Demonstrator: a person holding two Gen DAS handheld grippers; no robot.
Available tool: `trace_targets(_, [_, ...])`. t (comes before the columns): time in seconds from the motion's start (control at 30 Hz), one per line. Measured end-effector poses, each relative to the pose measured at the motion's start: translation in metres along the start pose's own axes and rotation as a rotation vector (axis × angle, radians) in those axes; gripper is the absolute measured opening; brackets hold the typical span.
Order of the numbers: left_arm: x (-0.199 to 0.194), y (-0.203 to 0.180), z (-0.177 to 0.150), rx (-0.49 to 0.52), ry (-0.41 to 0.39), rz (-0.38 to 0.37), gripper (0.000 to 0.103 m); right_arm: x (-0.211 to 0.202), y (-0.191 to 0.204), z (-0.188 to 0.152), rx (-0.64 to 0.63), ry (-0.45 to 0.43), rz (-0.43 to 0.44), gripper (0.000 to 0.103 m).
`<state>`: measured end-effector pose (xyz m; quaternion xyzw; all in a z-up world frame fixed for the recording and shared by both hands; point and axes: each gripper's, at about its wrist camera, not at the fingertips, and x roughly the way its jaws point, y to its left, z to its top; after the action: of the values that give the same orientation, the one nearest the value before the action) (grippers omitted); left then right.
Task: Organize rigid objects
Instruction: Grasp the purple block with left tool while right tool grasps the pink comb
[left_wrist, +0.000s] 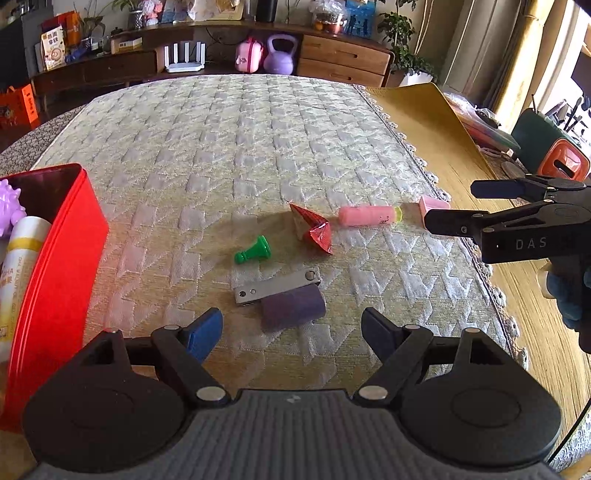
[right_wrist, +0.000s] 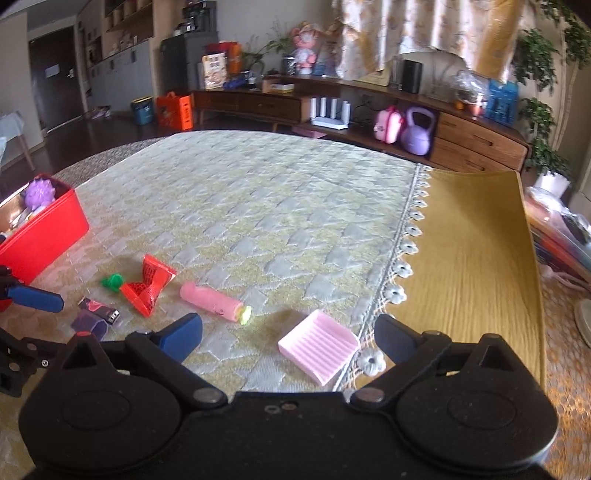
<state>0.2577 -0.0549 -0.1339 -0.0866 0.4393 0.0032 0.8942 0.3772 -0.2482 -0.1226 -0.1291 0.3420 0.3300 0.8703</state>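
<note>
My left gripper (left_wrist: 291, 332) stands open just short of a purple cylinder (left_wrist: 293, 308), which lies against a metal nail clipper (left_wrist: 277, 286). Beyond them on the quilted cloth lie a green pawn (left_wrist: 253, 251), a red foil packet (left_wrist: 314, 229) and a pink tube (left_wrist: 369, 215). A pink ribbed block (right_wrist: 319, 345) sits near the cloth's lace edge. My right gripper (right_wrist: 290, 336) is open around the block, its pads apart from it. The red box (left_wrist: 55, 258) at the left holds a purple spiky toy (left_wrist: 9, 206) and a white bottle (left_wrist: 22, 251).
A yellow mat (right_wrist: 472, 258) covers the table right of the lace edge (right_wrist: 404, 254). A wooden sideboard (right_wrist: 480, 144) with a purple kettlebell (right_wrist: 417, 133) stands behind. Clutter sits at the far right of the table (left_wrist: 561, 162).
</note>
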Motion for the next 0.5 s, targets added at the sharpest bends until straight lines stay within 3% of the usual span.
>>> trace_targets(0.13, [0.005,0.001,0.001,-0.016,0.002,-0.003,0.082,0.009,-0.007,0.001,-0.038,0.012,0.081,0.091])
trace_targets(0.37, [0.008,0.001,0.004,-0.034,-0.011,-0.004,0.082,0.019,-0.016,-0.001,-0.077,0.038,0.106,0.090])
trace_targets(0.43, [0.009,0.000,0.005,-0.036,-0.013,-0.001,0.082,0.024,-0.020,-0.003,-0.059,0.051,0.106,0.077])
trace_targets(0.5, [0.009,0.000,0.006,-0.036,-0.013,0.002,0.082,0.026,-0.021,-0.005,-0.048,0.057,0.106,0.073])
